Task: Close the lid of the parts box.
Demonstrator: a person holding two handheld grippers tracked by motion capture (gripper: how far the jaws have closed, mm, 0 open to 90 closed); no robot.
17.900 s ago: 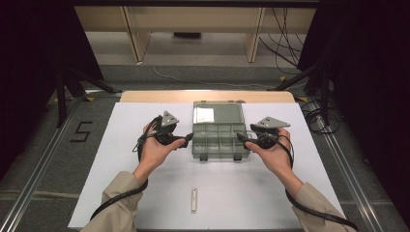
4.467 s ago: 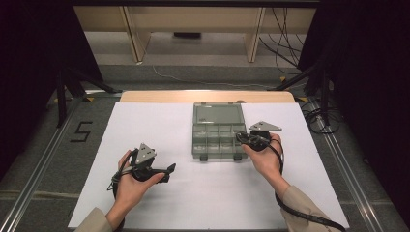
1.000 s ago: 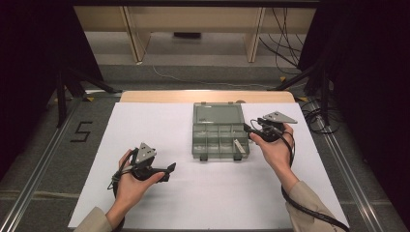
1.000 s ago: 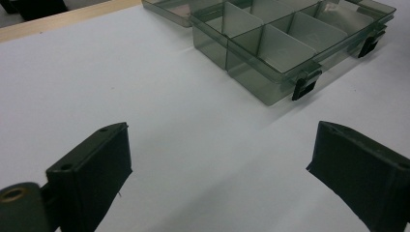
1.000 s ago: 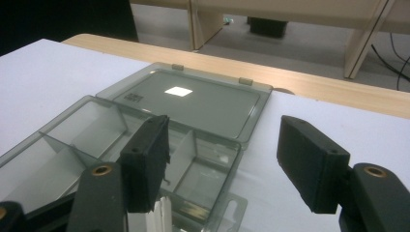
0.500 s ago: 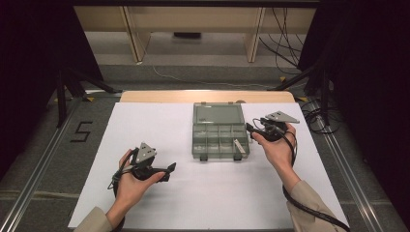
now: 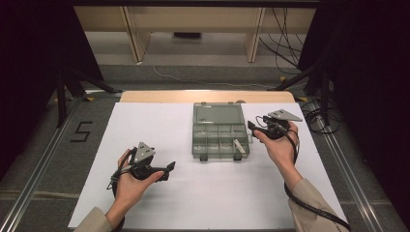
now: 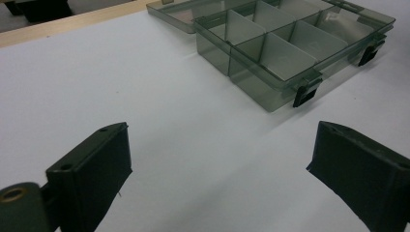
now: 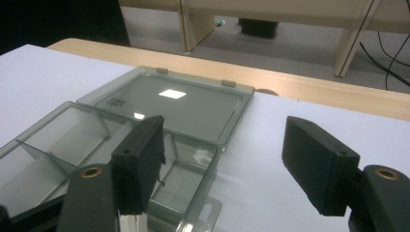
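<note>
I am holding the right gripper (image 7: 252,127), jaws just opening and empty, beside the smoky transparent plastic compartment box (image 7: 218,137); the left gripper (image 7: 169,167) is spread.

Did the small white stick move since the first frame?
Yes. The white stick left the bare table in front of the box and now lies in its near-right compartment.

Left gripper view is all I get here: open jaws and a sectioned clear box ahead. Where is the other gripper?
Observer: The right gripper is at the right edge of the box, seen in the high view.
Operator: Holding anything?
Observer: No. Its jaws have just been opening, with nothing gripped between them.
Operator: Is the box empty?
Observer: No. A small white strip lies in the right compartment of the row nearest the person.
</note>
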